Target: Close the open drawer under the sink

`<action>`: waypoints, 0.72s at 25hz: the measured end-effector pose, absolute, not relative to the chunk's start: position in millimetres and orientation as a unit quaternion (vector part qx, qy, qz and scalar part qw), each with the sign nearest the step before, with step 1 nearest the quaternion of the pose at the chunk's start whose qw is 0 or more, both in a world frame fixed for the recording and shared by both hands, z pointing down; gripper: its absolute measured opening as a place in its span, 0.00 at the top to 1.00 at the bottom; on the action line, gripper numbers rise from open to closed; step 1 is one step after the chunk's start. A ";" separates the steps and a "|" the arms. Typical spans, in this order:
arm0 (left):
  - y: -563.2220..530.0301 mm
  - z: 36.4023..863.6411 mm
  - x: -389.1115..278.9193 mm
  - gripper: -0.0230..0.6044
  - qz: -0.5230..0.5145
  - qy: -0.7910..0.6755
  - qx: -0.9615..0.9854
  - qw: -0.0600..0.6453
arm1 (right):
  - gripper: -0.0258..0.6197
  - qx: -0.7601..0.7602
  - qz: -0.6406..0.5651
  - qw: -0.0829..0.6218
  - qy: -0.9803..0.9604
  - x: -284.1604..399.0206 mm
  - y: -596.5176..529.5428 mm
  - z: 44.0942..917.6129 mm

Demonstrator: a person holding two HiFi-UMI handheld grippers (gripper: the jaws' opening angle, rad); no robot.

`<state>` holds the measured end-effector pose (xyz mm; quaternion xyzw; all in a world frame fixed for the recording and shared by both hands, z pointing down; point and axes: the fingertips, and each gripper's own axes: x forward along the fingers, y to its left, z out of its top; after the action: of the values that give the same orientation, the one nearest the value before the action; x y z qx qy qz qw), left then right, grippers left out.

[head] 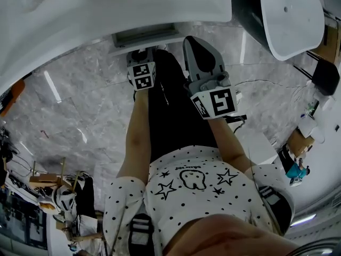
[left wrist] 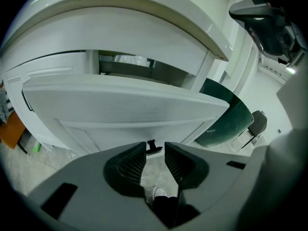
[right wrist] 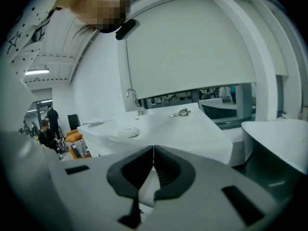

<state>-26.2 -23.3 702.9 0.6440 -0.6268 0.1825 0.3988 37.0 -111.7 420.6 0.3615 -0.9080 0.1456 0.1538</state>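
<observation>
Left gripper view: we keep left gripper (left wrist: 155,153) spread and empty, drawer (left wrist: 125,107) handle (left wrist: 153,145) just beyond fingertips, probably lined up to push. Right gripper (right wrist: 153,150) clenched, empty, idle.

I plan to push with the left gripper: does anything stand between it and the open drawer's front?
Nothing visible does. The left gripper has open, empty jaws, and the drawer front with its small dark handle lies straight ahead of them, unobstructed.

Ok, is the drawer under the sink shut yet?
No, the drawer front sticks out from the cabinet under the sink, with a dark gap showing behind it.
</observation>
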 end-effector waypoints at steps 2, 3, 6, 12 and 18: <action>-23.2 703.4 -27.1 0.78 0.182 -0.633 0.642 0.394 | 0.94 0.361 0.149 0.155 -0.908 36.1 -109.7 423.1; -23.2 704.1 -27.7 0.78 0.183 -0.635 0.640 0.392 | 0.94 0.360 0.150 0.156 -0.907 35.8 -108.9 424.7; -23.5 713.2 -30.2 0.76 0.183 -0.639 0.631 0.400 | 0.94 0.358 0.155 0.160 -0.907 34.8 -106.9 431.4; -24.5 724.9 -29.7 0.73 0.185 -0.630 0.636 0.406 | 0.94 0.358 0.164 0.163 -0.905 35.6 -100.7 440.7; -30.4 730.8 -27.6 0.74 0.197 -0.630 0.631 0.407 | 0.94 0.362 0.170 0.167 -0.901 38.3 -98.7 444.9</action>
<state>-27.6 -30.4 730.8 0.6314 -0.6303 0.1967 0.4067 38.3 -98.7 444.9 0.3618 -0.9012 0.1698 0.1674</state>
